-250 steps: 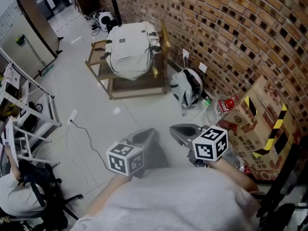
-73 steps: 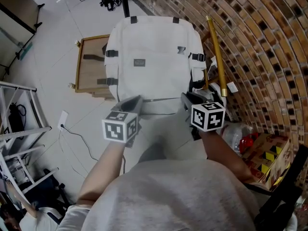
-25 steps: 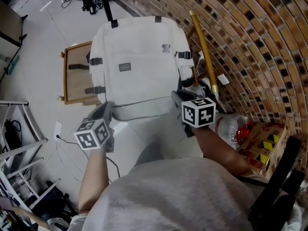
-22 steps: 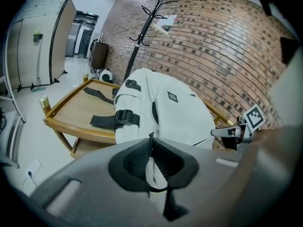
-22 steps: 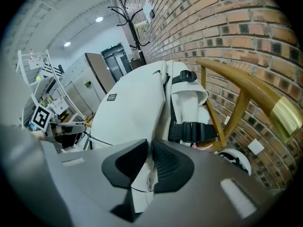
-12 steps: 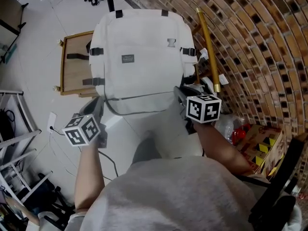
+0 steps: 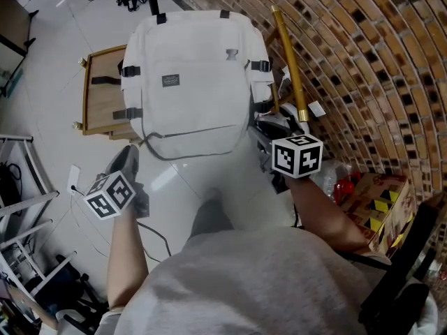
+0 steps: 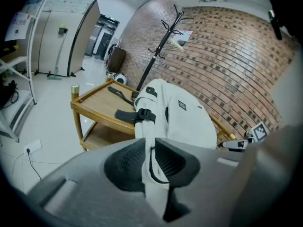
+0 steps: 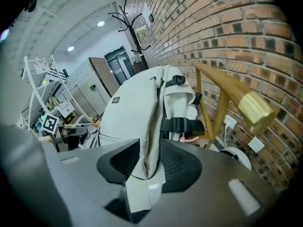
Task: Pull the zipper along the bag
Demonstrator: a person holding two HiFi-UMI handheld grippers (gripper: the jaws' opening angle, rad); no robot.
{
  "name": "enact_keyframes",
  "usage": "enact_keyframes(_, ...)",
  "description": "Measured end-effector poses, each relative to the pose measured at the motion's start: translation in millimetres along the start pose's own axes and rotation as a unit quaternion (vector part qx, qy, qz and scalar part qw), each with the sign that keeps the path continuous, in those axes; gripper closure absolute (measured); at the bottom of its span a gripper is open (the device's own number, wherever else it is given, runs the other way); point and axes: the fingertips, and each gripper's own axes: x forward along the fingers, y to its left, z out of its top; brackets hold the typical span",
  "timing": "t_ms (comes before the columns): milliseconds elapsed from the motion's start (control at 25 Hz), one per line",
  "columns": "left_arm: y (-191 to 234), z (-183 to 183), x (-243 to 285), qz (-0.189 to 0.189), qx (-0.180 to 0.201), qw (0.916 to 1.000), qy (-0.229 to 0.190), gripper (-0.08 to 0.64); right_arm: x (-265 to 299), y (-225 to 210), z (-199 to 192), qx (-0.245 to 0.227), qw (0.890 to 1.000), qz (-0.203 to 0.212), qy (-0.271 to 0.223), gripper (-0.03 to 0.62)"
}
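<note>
The white backpack (image 7: pixel 185 82) lies on a wooden cart (image 7: pixel 98 82), its dark zipper line (image 7: pixel 188 135) curving across the lower front. My left gripper (image 7: pixel 129 155) is just off the bag's lower left corner. In the left gripper view its jaws (image 8: pixel 150 150) have just been opening; the bag's corner (image 8: pixel 184 117) and the black zipper line show in the gap, unpinched. My right gripper (image 7: pixel 260 135) is at the lower right corner. Its jaws (image 9: pixel 150 160) have also just been opening, and a fold of the bag's side (image 9: pixel 132 108) hangs loose between them.
A gold pole (image 7: pixel 288 61) leans on the brick wall right of the bag. A cardboard box (image 7: pixel 380 194) and clutter sit by the wall at right. A metal rack (image 7: pixel 21 208) and a floor cable (image 7: pixel 157 232) are at left. A coat stand (image 8: pixel 163 34) rises behind the cart.
My left gripper has slid left, off the bag's lower left corner. The right gripper has stayed at the lower right corner.
</note>
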Motion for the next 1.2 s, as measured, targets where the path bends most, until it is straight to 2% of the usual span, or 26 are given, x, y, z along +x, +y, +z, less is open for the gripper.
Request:
enact_keyframes(120,1,-7,-23,0.014,-0.008,0.9998,-0.015,0.506,-20,3,-18,0.008,1.000,0.012,0.002,0.466)
enact_keyframes(200,-12,-20,-36,0.011,-0.004,0.9998,-0.016,0.506,-37,12,-34,0.012,1.000,0.026,0.002,0.520)
enact_keyframes(360,-82,-72,-57,-0.062,0.018,0.9978,0.011,0.509,-84,37,-66,0.035,0.997,0.054,-0.039,0.591)
enact_keyframes(480,-144,-122,-83,-0.116,0.044,0.9918,0.029,0.538,-127,64,-100,0.031,0.994,0.093,-0.055,0.591)
enact_keyframes(600,-200,-172,-123,-0.159,0.061,0.9848,0.032,0.557,-181,90,-151,0.013,0.989,0.134,-0.055,0.591)
enact_keyframes(840,-300,-262,-213,-0.229,0.103,0.9679,0.010,0.558,-295,116,-253,-0.007,0.978,0.191,-0.078,0.591)
enact_keyframes(1000,-343,-325,-276,-0.243,0.117,0.9627,0.018,0.558,-365,137,-315,-0.013,0.974,0.215,-0.066,0.591)
enact_keyframes(1080,-360,-345,-301,-0.245,0.125,0.9611,0.025,0.558,-394,148,-329,-0.021,0.972,0.225,-0.068,0.591)
enact_keyframes(1200,-378,-356,-333,-0.245,0.136,0.9599,0.018,0.558,-421,167,-337,-0.039,0.968,0.237,-0.073,0.591)
